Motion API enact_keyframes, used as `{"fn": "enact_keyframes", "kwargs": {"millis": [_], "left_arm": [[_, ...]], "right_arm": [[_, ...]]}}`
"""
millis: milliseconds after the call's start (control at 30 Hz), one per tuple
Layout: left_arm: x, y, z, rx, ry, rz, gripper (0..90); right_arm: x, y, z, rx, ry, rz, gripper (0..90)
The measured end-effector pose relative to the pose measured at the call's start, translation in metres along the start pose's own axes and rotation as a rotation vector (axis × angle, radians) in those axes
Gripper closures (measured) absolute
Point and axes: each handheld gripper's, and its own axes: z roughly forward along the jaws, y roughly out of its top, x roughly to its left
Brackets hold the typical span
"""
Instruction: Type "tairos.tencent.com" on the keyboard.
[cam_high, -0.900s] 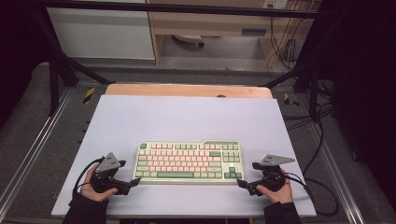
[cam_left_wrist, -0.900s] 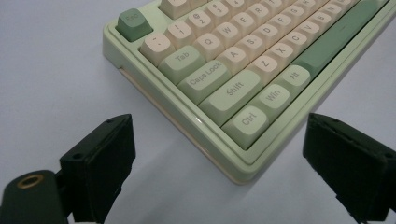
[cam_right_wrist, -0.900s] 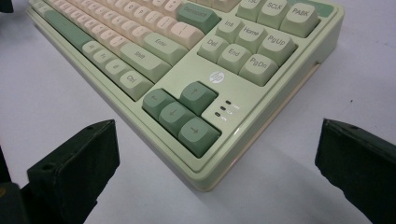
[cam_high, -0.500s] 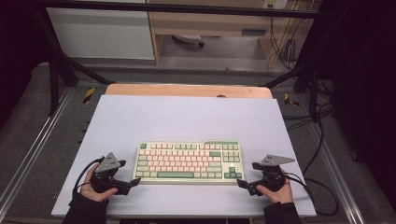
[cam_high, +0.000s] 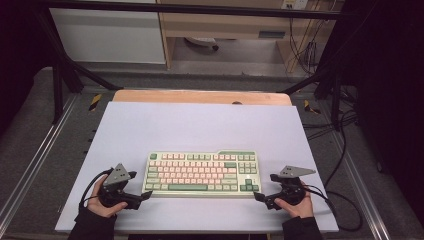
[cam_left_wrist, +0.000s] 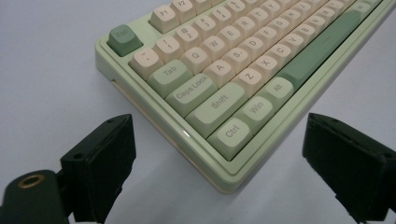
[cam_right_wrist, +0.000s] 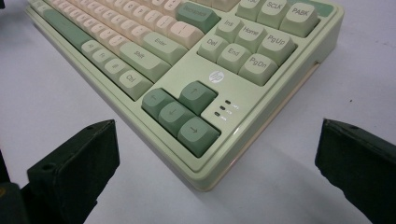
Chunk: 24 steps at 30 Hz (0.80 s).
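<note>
Nothing has moved since the earlier pictures: the keyboard (cam_high: 201, 173) lies flat near the front edge of the table (cam_high: 200, 125), and both claws wait at its near corners. That suggests the grasp has not begun. The left claw (cam_high: 145, 196) is spread wide, empty, its jaws straddling the keyboard's Ctrl corner (cam_left_wrist: 232, 133) without touching. The right claw (cam_high: 257, 196) is likewise wide open and empty, its jaws either side of the arrow-key corner (cam_right_wrist: 196, 133), just clear of it.
</note>
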Motion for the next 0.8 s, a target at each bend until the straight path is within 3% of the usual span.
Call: {"fn": "enact_keyframes", "kwargs": {"millis": [467, 800], "left_arm": [[-0.011, 0.014, 0.001, -0.007, 0.011, 0.002, 15.7], [-0.019, 0.027, 0.009, 0.004, 0.022, -0.002, 32.7]], "right_arm": [[0.000, 0.000, 0.000, -0.001, -0.002, 0.004, 0.3], [0.000, 0.000, 0.000, 0.003, -0.005, 0.000, 0.3]]}}
